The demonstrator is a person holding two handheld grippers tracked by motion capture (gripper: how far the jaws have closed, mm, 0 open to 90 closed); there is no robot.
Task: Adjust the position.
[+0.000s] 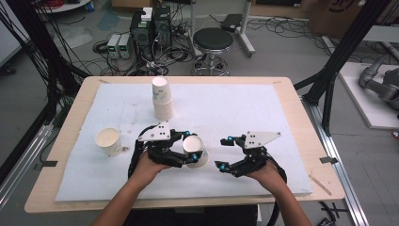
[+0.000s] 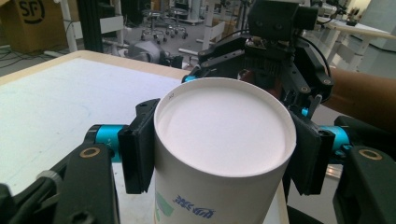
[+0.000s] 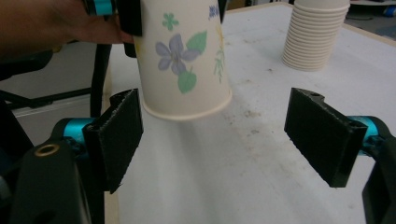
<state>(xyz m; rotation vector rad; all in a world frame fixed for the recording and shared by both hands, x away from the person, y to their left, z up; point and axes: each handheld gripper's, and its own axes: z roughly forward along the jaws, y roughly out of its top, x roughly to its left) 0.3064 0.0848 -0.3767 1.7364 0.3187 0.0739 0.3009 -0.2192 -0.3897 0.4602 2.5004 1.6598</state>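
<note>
2 grippers work at the white foam mat (image 1: 263,101), and the landmark for everything here is the stack of cups (image 1: 162,98) standing upside down near the mat's far edge. The left gripper (image 1: 190,149) has its jaws pinched on a single flowered paper cup (image 1: 196,151), held bottom-up just off the mat, on the person's side of the stack and a little to its right. In the left gripper view the black pads (image 2: 138,148) press the cup's wall (image 2: 219,186) from both sides just under its flat base, which suggests the cup was lifted off the stack in the same inverted pose and is gripped high so its wide rim hangs free. The right gripper (image 1: 225,152) sits farther right of the stack, near the held cup but apart from it, its jaws spread wide with nothing between them; in the right gripper view the cup's rim (image 3: 187,109) hangs above and between the 2 open pads (image 3: 116,135), so this gripper is probably lined up to take the lower end, perhaps to turn the cup upright. 1 more cup (image 1: 108,141) already stands mouth-up to the left of the stack on the person's side, which fits that reading.
</note>
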